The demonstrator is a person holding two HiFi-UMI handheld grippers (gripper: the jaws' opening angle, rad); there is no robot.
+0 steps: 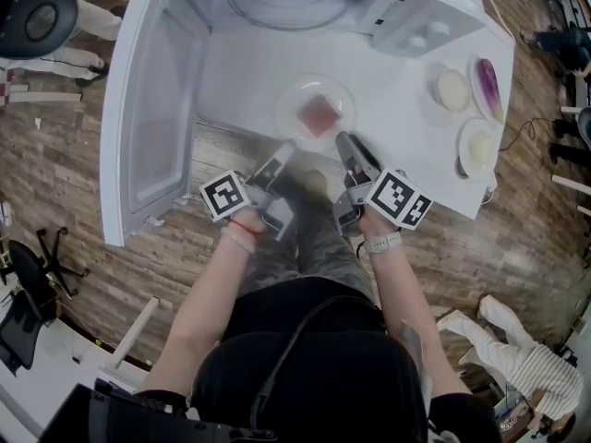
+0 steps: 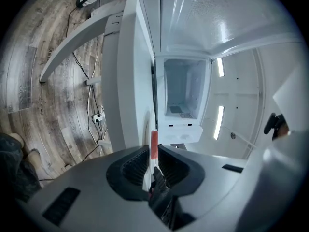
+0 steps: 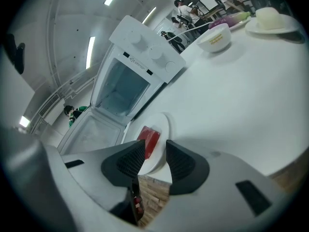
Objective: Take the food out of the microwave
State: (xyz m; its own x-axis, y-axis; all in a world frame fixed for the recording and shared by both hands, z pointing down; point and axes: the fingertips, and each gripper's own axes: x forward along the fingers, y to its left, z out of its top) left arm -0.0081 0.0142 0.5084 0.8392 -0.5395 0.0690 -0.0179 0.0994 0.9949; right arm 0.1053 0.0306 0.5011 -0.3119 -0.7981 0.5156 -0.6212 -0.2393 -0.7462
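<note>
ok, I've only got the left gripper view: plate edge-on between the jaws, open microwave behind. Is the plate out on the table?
Observer: Yes. The head view shows the plate resting on the white table in front of the open microwave, with a red slab of food on it.
Operator: Right side?
Observer: The right hand-held gripper is at the plate's near rim, jaws apart and clamped on nothing.
Operator: Anything else on the table?
Observer: To the right of the plate there is a white bowl, a purple vegetable and a pale lump of food.
</note>
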